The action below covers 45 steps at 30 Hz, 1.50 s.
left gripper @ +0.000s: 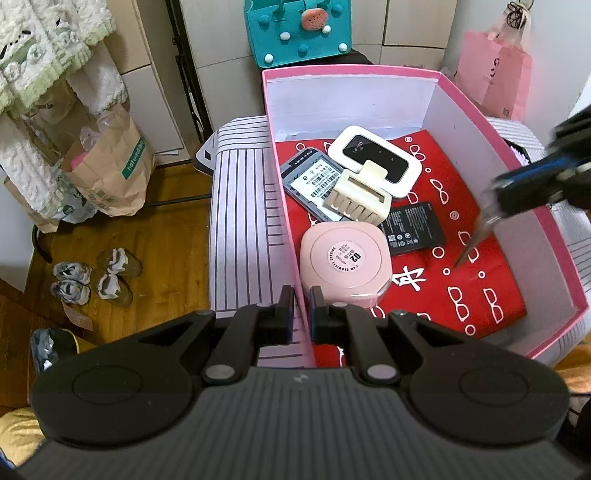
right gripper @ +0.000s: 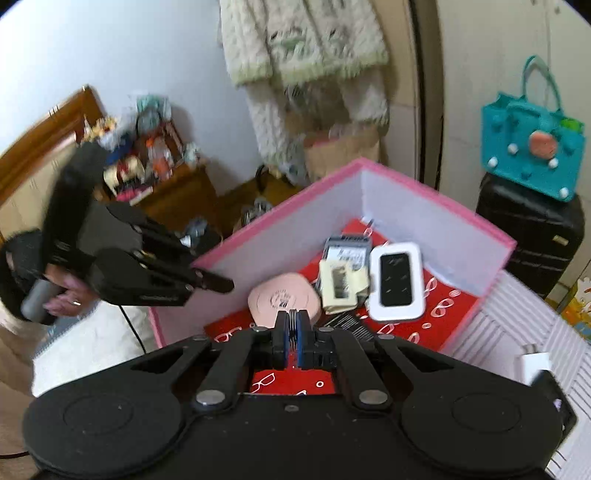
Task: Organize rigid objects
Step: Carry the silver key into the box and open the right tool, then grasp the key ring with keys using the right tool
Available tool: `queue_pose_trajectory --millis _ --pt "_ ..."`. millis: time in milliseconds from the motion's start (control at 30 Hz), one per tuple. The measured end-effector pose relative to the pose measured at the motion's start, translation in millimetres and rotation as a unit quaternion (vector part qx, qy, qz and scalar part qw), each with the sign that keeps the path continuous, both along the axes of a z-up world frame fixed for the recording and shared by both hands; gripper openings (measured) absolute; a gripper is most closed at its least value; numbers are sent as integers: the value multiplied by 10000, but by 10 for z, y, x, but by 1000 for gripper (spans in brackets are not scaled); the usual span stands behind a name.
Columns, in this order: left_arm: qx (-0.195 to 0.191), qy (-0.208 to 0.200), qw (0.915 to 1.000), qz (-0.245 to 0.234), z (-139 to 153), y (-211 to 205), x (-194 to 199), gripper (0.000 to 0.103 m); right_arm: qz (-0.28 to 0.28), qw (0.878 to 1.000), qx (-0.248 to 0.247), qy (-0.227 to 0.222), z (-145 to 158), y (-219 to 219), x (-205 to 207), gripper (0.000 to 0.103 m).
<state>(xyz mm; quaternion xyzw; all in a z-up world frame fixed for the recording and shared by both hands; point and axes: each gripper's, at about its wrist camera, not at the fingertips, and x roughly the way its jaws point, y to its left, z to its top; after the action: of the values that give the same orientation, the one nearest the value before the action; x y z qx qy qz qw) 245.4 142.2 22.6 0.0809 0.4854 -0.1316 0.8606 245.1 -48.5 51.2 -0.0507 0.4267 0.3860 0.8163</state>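
Centre of both views: a pink box [left gripper: 546, 221] with white inner walls and a red cloth [left gripper: 480, 295] printed with white glasses shapes on its floor.
Box contents: a white device with a black screen [left gripper: 375, 158], a grey device with a barcode label [left gripper: 310, 181], a cream hair claw [left gripper: 358, 195] lying across those two, a black battery [left gripper: 415, 229] and a round pink case [left gripper: 345, 262], all clustered in the left half of the box in the left wrist view.
Left gripper [left gripper: 303, 306]: lower middle of its own view, fingers clamped on the box's left wall, one finger outside, one inside.
Right gripper [right gripper: 292, 332]: jaws pressed together on a thin metal tool.
Left wrist view only: the right gripper coming in blurred at the right edge, with the thin metal tool [left gripper: 476, 236] slanting down from it, its tip close above the red cloth; whether it touches, I cannot tell. Also paper bags [left gripper: 107, 173] and shoes [left gripper: 96, 277] on the wooden floor at left.
Right wrist view only: the left gripper from the side at middle left, a hand [right gripper: 62, 291] on its handle, a black suitcase [right gripper: 528, 236] at right, and a white adapter [right gripper: 535, 365] on the striped surface [right gripper: 498, 332] at lower right.
Both views: a teal bag [left gripper: 299, 33].
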Motion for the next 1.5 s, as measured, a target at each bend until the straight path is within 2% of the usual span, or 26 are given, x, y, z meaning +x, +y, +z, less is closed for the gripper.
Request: queue_pose_trajectory --millis 200,300,333,400,533,733,900,1067,1167,1300,1400,1500 --pt "175 -15 9998 -82 -3 -61 -23 8 244 9975 -588 297 -385 306 165 9" --pt "138 -12 9999 -45 1 -52 -2 8 206 9968 -590 504 -482 313 231 12" --pt "115 -11 9999 -29 2 -42 -4 8 193 9969 -564 509 -486 299 230 15" --pt "104 -25 9999 -20 2 -32 -11 8 117 9980 -474 390 -434 229 202 28" --pt "60 -78 9999 33 -5 -19 -33 8 -85 9997 -136 193 -218 -91 70 40" --pt "-20 -153 9998 155 -14 5 -60 8 -481 9983 -54 -337 37 -712 -287 61" --pt "-72 -163 9995 279 -10 4 -71 8 -911 9951 146 -369 4 -1247 -512 71" --pt "-71 -147 9992 375 -3 -1 -63 8 -1569 9855 118 -639 -299 -1702 -682 72" --pt "-62 -155 9990 423 -5 -11 -67 8 -1703 9818 90 -834 -551 -1903 -746 72" --pt "-44 -150 9988 470 -4 -20 -67 8 -2066 9768 40 -565 -898 -2143 -701 71" --pt "-2 -153 9987 496 -8 -36 -60 8 -2193 9748 -190 -373 -1074 -2208 -626 68" --pt "54 -155 9986 512 -15 -61 -53 8 -2306 9727 -138 -203 -1186 -2306 -548 64"
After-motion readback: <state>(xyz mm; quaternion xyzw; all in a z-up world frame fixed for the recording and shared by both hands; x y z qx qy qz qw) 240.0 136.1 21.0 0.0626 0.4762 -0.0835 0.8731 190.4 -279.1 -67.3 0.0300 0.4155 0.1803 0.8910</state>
